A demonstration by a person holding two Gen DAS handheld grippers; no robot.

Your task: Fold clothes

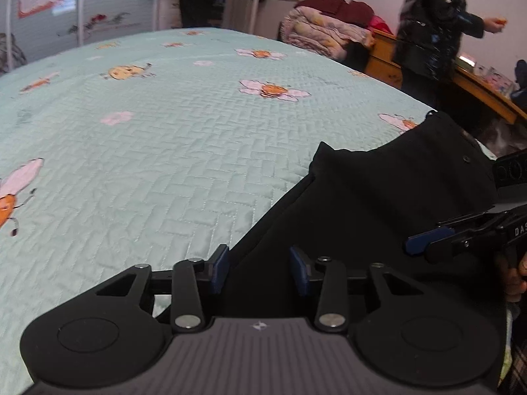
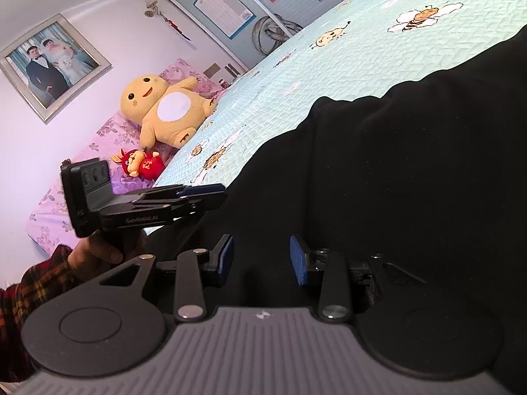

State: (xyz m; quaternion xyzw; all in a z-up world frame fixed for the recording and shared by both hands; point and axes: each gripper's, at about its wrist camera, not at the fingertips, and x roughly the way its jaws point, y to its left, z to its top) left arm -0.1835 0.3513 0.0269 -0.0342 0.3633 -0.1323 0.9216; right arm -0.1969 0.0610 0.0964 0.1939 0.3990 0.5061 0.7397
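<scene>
A black garment [image 1: 388,191] lies on the pale green quilted bed cover [image 1: 158,151] with its bee print. My left gripper [image 1: 258,270] hovers open over the garment's left edge. Its left pad [image 1: 220,268] is above the quilt and its right pad [image 1: 299,271] above the black cloth. The right gripper [image 1: 425,243] enters from the right edge, low over the same garment. In the right wrist view the garment [image 2: 411,171] fills the right half. My right gripper [image 2: 262,263] is open above it with nothing pinched, and the left gripper [image 2: 202,194] is held in a hand at its left.
A yellow plush toy [image 2: 168,108] and a small red plush toy [image 2: 141,163] lie on a pink floral sheet [image 2: 98,144] at the head of the bed. A person in a shiny dark jacket [image 1: 431,23] stands past the far corner by a wooden desk [image 1: 474,82]. Bedding is piled [image 1: 326,29] there.
</scene>
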